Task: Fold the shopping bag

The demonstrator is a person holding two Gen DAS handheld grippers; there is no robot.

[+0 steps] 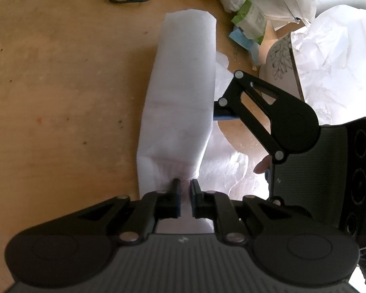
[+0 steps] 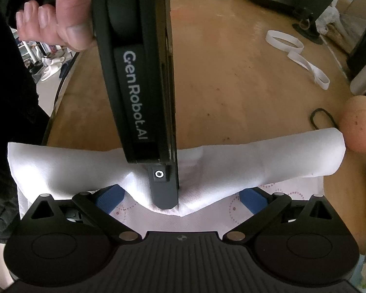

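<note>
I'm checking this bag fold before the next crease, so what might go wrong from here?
1. The left claw pinches only a small bunch of the white bag; a pull may let it slip out.
2. The right claw stands open with its pads apart beside that pinch, so nothing else pins the folded strip, which could spring open.
3. The strip's far end touches an orange round thing; dragging may nudge it.

The left tool [image 1: 185,195] points steeply down, its jaws nearly closed, pinching white material. The right tool [image 2: 180,199] also tilts downward, jaws spread wide, gripping nothing. A hand [image 2: 53,22] wraps the left tool's handle.
</note>
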